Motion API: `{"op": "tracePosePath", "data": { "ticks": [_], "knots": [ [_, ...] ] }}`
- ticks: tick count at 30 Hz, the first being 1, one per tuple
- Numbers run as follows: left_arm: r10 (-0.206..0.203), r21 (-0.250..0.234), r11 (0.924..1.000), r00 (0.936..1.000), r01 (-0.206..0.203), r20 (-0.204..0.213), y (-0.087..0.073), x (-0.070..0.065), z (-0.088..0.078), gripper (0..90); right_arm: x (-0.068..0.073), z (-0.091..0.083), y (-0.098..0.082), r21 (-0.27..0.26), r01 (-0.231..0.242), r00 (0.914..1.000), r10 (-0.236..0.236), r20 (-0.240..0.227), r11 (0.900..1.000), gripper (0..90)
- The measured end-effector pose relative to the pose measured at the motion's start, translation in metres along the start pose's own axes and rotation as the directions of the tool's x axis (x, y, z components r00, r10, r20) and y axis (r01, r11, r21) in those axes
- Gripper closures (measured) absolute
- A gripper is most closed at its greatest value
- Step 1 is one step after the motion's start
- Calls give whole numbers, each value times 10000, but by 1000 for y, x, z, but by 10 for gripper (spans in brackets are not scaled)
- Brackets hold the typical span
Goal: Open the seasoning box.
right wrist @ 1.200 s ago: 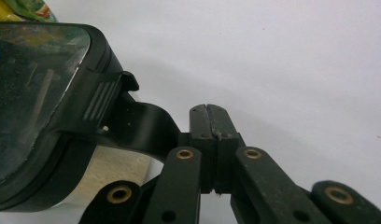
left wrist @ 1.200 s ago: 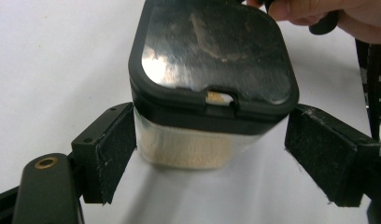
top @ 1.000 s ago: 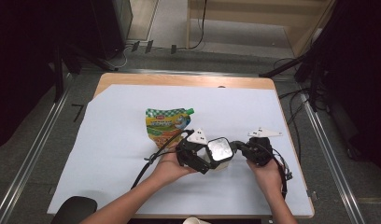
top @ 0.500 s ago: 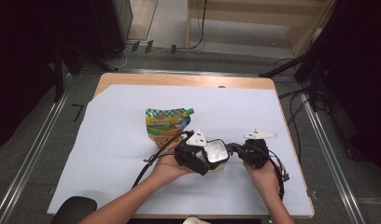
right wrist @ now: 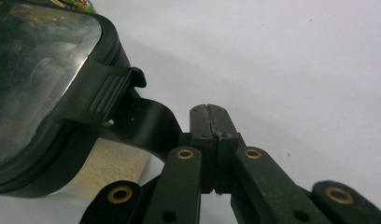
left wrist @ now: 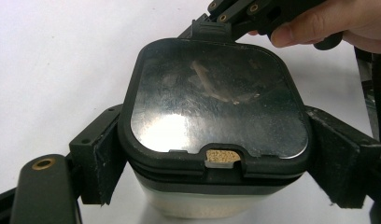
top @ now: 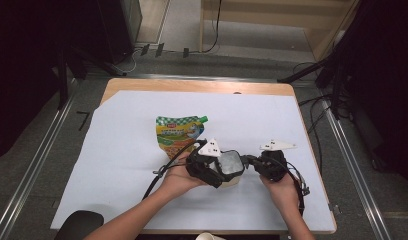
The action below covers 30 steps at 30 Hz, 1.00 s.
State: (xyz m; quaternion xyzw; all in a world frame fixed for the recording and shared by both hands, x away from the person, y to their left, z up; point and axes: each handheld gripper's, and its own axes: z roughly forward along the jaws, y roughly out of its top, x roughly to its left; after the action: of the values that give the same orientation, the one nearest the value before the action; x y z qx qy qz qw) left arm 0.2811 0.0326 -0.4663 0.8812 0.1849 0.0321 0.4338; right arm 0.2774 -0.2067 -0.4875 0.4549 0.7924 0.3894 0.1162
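Note:
A squarish container (top: 231, 162) with a black lid and a clear window (left wrist: 212, 98) sits near the table's front; pale grainy contents show through its lower wall (left wrist: 198, 205). My left gripper (left wrist: 216, 140) is shut on it, one jaw pressed against each side of the lid. My right gripper (right wrist: 211, 122) is shut with nothing between its jaws, its tip right beside the lid's ribbed black latch (right wrist: 109, 91), which stands out from the lid's rim. From the high view, the right gripper (top: 251, 162) meets the container's right side. A green and yellow spouted pouch (top: 179, 131) lies flat just behind the left hand.
A white sheet (top: 117, 150) covers the wooden table (top: 192, 86). A black rounded object (top: 77, 225) rests at the front left corner, and a pale cup rim (top: 209, 236) pokes in at the front edge. Cables trail from both grippers.
The right gripper has edged slightly left toward the container. The left gripper stays shut on the container in about the same place.

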Motion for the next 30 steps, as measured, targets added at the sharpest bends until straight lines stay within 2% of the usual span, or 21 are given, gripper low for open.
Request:
{"op": "tracePosePath", "data": {
  "ticks": [3,10,20,27,30],
  "knots": [
    [111,24,9999,9999,-111,-52,1,0,-2,179,0,-1,-1,-48,40,10000,-41,-32,10000,900],
    [-73,-201,9998,9999,75,68,2,1,-3,184,1,-2,-1,-43,56,10000,-56,-43,10000,900],
    [-33,-98,9999,10000,33,78,4,0,-3,183,1,-2,-1,38,47,10000,-47,28,10000,900],
    [98,-119,9999,9999,-97,53,7,-2,-4,182,2,-3,-1,37,73,10000,-74,37,10000,900],
    [299,12,9996,9995,-299,-80,11,-5,-6,182,3,-4,-2,11,105,9999,-105,33,9999,900]
  ]
}}
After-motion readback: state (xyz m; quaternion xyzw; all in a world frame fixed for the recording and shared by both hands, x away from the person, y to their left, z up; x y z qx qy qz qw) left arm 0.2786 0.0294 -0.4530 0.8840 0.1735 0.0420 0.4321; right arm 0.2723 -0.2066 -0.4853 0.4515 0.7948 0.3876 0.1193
